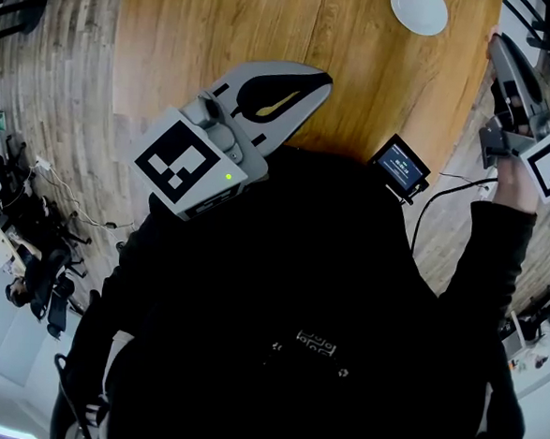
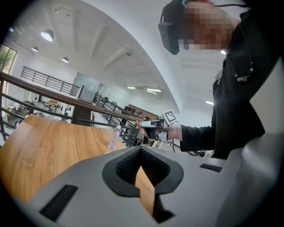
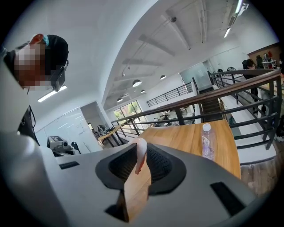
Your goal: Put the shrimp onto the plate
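Between the pads of the right gripper [image 1: 497, 46] sits the shrimp [image 3: 140, 155], pinched near the jaw tips and clear of the table [image 1: 222, 32]. Its pale pink body is slightly curved. In the right gripper view its long axis runs almost straight up and down, across the line of the jaws, with the rounded end on top and the narrow, redder end pointing down into the gap. Below the shrimp a wedge of wooden tabletop shows between the jaws. From the head view this gripper hangs at the table's right edge, pointing away from the person; the shrimp itself is too small to make out there. At the far edge of the table the white plate [image 1: 419, 8] lies bare, well apart from the gripper. Over the near part of the table the left gripper [image 1: 324, 77] has its jaws drawn together at the tips with nothing in them. A clear plastic bottle [image 3: 207, 142] stands upright on the table near its edge.
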`<state>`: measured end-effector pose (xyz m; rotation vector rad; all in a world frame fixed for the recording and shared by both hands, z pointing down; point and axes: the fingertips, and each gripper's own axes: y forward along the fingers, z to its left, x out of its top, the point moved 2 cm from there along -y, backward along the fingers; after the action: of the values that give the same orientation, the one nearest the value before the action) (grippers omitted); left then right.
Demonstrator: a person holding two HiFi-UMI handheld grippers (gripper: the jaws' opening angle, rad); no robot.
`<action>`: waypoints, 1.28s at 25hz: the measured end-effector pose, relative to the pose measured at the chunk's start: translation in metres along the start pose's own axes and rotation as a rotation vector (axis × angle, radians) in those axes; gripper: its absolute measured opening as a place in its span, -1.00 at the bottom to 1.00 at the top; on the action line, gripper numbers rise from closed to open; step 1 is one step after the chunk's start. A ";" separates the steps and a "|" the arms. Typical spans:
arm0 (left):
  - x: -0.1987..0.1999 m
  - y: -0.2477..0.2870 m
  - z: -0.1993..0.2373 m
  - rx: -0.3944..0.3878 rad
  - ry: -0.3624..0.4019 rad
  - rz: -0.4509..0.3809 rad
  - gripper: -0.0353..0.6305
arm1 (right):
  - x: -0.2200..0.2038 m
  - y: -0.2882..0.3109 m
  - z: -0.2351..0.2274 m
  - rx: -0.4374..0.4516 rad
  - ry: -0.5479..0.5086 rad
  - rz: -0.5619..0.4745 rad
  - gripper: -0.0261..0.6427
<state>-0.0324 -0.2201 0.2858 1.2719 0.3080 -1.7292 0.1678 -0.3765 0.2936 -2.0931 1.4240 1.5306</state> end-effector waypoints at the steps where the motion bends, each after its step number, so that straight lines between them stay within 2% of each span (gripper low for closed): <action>1: -0.001 -0.001 0.000 0.001 -0.003 0.002 -0.88 | -0.001 0.001 -0.002 -0.001 0.001 0.005 -0.68; 10: -0.009 -0.014 0.032 0.046 -0.047 -0.019 -0.88 | -0.011 0.042 -0.015 0.004 0.001 0.049 -0.69; 17: -0.015 -0.014 0.020 0.067 -0.081 -0.007 -0.88 | -0.021 0.044 -0.029 -0.002 0.003 0.083 -0.69; 32: -0.031 -0.024 0.028 0.129 -0.143 -0.012 -0.88 | -0.063 0.071 -0.073 -0.047 0.043 0.161 -0.69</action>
<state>-0.0682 -0.2095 0.3165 1.2310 0.1228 -1.8645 0.1588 -0.4228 0.4041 -2.0954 1.6233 1.5998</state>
